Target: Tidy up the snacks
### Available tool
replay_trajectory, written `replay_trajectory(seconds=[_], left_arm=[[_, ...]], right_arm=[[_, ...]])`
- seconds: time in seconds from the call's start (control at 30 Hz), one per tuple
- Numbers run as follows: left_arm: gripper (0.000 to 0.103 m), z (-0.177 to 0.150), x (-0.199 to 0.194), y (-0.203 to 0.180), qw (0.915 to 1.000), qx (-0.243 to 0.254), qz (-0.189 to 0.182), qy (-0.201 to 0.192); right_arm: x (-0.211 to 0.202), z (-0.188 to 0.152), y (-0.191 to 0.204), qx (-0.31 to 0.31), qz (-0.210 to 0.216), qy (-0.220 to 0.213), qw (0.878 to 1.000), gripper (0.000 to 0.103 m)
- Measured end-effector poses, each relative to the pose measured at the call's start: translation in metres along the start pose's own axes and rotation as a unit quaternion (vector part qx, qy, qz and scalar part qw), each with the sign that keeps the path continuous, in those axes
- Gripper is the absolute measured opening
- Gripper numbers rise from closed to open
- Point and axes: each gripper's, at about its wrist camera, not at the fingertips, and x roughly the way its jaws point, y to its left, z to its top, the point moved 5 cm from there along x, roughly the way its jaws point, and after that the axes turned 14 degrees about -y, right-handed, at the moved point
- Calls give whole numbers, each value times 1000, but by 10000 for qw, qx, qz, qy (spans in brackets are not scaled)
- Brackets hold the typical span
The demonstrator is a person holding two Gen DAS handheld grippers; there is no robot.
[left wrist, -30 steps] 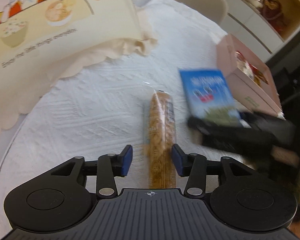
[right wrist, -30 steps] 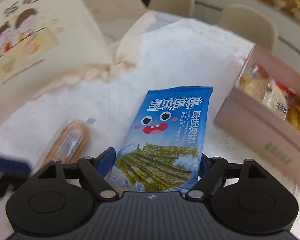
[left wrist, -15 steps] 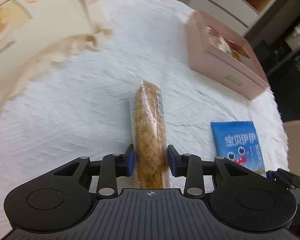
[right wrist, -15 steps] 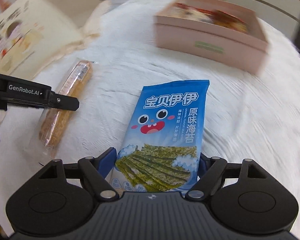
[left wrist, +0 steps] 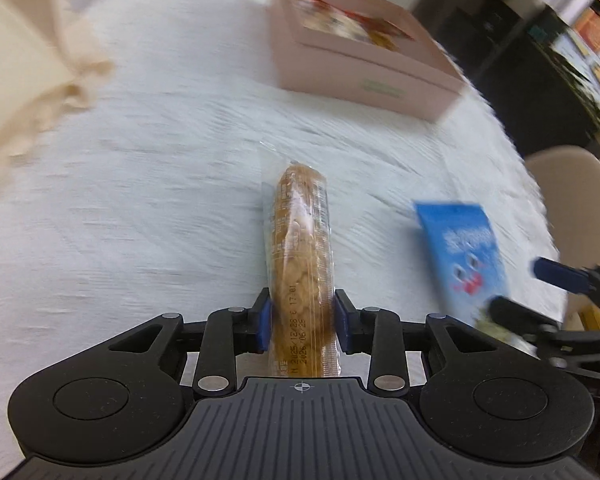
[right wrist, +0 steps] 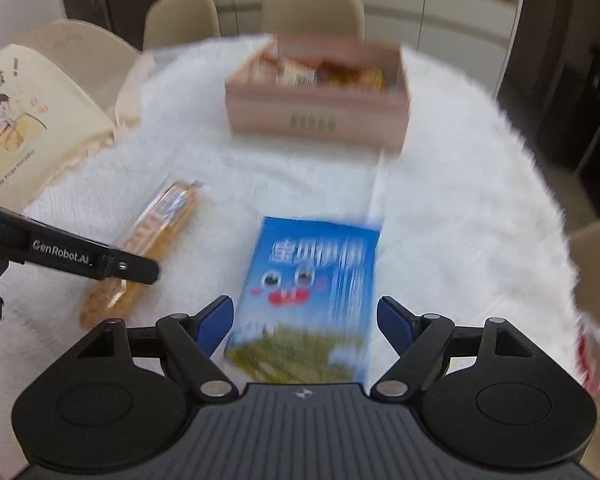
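A long clear-wrapped biscuit pack [left wrist: 300, 248] sticks out ahead of my left gripper [left wrist: 300, 312], whose blue pads press on its near end. In the right wrist view the same pack [right wrist: 156, 236] lies slanted under the left gripper's black finger [right wrist: 132, 270]. A blue seaweed packet [right wrist: 312, 272] sits between the pads of my right gripper [right wrist: 306, 316], which is shut on its lower part. From the left wrist that packet [left wrist: 464, 252] shows at the right, in the right gripper [left wrist: 532, 292]. The pink box [right wrist: 316, 120] with several snacks stands further back.
A white textured cloth [left wrist: 160, 208] covers the round table. A cream printed bag [right wrist: 20, 120] lies at the left. The pink box [left wrist: 364, 76] is at the far side. Beige chairs [right wrist: 312, 8] ring the table, one [left wrist: 572, 192] at the right edge.
My left jaws closed onto the biscuit pack. Both grippers swung round with their snacks, so the pink box now stands ahead of them and the cream bag has slid off to the left.
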Motion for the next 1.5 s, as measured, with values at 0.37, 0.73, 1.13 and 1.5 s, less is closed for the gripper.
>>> replay_trajectory(seconds=[0.37, 0.73, 1.13, 1.5], left_arm=[[37, -1, -6, 21, 9988, -323, 358, -31], [50, 6, 4, 12, 9991, -245, 345, -20], [92, 0, 15, -17, 9992, 178, 351, -39], [90, 4, 15, -15, 9985, -120, 525, -21]], right_arm=[[70, 10, 11, 27, -542, 581, 9968, 80], [47, -13, -6, 228, -1148, 268, 9928, 79], [29, -40, -56, 1394, -852, 291, 9861, 79], [56, -32, -7, 564, -202, 503, 9969, 81]])
